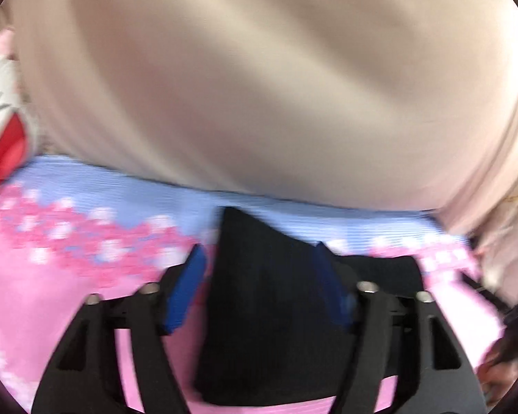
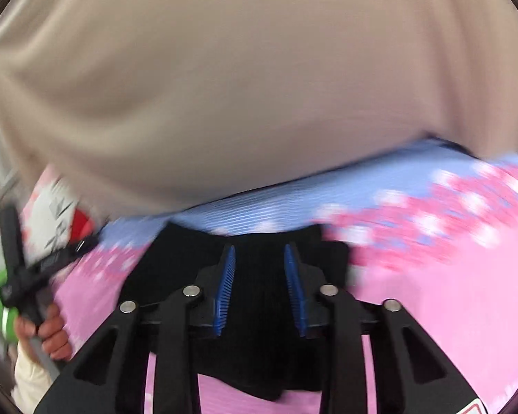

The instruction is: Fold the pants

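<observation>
Looking down my left gripper (image 1: 259,286), I see its blue pads (image 1: 186,293) spread wide, released, with a raised fold of the black pants (image 1: 259,310) standing between them; the left pad is clear of the cloth, and blur hides whether the right one touches. The pants run from 12 o'clock of the jaws down to 6 o'clock and out toward 3 o'clock.

My right gripper (image 2: 260,284) has its ribbed blue pads (image 2: 226,286) set closer together, yet a strip of the pants (image 2: 259,327) shows in the gap and neither pad presses on it, so it grasps nothing. The pants lie directly under the jaws, spreading from 9 to 3 o'clock.

The pants look dark, finely ribbed and matte. They rest on a pink bedsheet (image 1: 51,310) with a pale blue striped band and pink blossom print. Beige fabric (image 1: 259,69), smooth and softly creased, fills the 12 o'clock half of both views. At 9 o'clock of the right view, a person's hand (image 2: 53,334) with a cream sleeve holds the other black gripper.
</observation>
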